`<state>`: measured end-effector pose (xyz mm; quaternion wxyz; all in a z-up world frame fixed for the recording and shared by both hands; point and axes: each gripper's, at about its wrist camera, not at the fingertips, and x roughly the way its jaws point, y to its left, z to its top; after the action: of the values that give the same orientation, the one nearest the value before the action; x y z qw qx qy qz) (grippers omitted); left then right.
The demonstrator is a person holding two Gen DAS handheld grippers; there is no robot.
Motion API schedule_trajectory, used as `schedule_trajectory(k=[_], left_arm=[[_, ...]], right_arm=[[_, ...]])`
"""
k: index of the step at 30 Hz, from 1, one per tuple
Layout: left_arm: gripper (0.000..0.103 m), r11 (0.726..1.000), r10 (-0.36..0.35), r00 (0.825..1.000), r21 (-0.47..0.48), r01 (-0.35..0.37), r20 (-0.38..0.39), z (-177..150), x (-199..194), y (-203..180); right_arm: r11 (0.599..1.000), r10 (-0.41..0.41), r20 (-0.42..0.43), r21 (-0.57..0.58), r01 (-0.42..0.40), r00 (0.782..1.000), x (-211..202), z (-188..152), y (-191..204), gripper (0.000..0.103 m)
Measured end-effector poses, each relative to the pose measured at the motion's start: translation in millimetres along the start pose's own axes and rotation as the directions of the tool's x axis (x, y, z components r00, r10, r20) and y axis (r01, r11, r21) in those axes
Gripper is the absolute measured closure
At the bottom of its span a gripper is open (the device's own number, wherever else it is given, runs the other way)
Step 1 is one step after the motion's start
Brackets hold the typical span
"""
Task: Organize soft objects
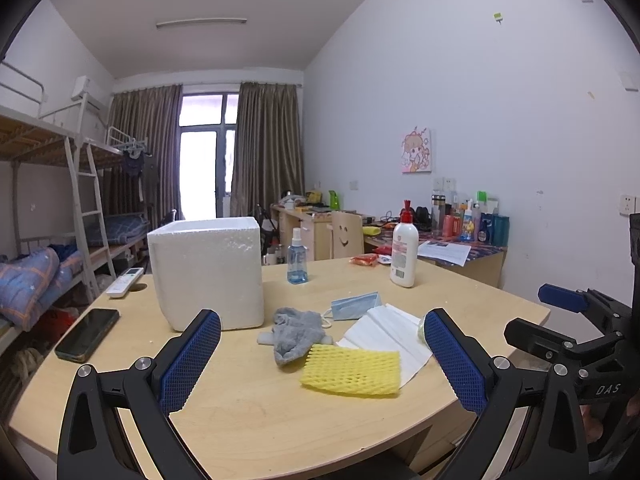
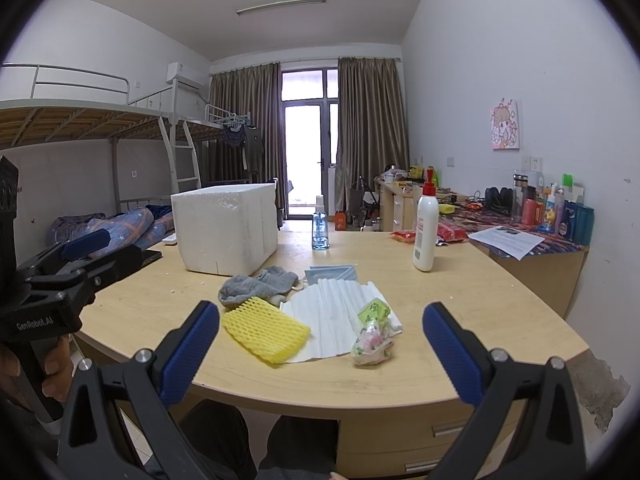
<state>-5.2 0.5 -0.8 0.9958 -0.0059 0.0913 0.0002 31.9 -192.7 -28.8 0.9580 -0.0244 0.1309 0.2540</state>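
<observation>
Left claw [image 1: 322, 354] and right claw [image 2: 320, 350]: both spread apart, holding nothing. Sock [image 1: 294, 334], mask [image 1: 354, 306], yellow foam net [image 1: 352, 372] lie loose on bench [image 1: 248, 412]; foam box [image 1: 208, 272] awaits. Sorting not begun.

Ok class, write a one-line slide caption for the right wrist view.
Open right tool faces yellow foam net, grey cloth and white foam box on the table.

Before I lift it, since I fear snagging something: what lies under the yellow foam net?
The yellow foam net rests partly on the white foam sheet, partly on the table. The grey cloth lies beside it. Anything beneath the net is covered.
</observation>
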Motion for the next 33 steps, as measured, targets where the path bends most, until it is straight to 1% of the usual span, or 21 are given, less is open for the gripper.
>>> schedule_trajectory(k=[7, 13, 18, 21, 25, 33], left_arm=[[0.001, 1.000, 0.018, 1.000, -0.020, -0.018, -0.013, -1.3, 4.9, 7.2], [0.001, 1.000, 0.008, 0.998, -0.018, -0.009, -0.055, -6.7, 17.0, 9.0], [0.001, 1.000, -0.004, 0.994, -0.027, 0.002, -0.106, -12.3, 32.9, 10.4], [0.001, 1.000, -0.020, 0.989, -0.026, 0.017, -0.146, -15.6, 43.8, 9.0], [0.001, 0.999, -0.040, 0.983, -0.020, 0.037, -0.177, -20.0, 54.7, 5.0], [0.001, 0.996, -0.084, 0.958, -0.018, 0.082, -0.273, -30.1, 82.9, -3.8]], right_arm=[[1.000, 0.002, -0.012, 0.006, -0.002, 1.000, 6.6, 0.5, -4.3, 0.000], [1.000, 0.000, -0.033, 0.001, 0.000, 0.999, 16.8, -1.3, -3.4, 0.000], [1.000, 0.002, -0.069, 0.005, -0.002, 0.998, 34.1, -4.3, -5.3, 0.000], [1.000, 0.006, -0.086, 0.015, -0.005, 0.996, 42.3, -5.6, -8.9, 0.000], [1.000, 0.006, -0.107, 0.028, -0.003, 0.994, 53.2, -8.4, -14.1, 0.000], [0.999, -0.009, -0.165, 0.041, 0.016, 0.986, 72.9, -14.3, -23.7, 0.000]])
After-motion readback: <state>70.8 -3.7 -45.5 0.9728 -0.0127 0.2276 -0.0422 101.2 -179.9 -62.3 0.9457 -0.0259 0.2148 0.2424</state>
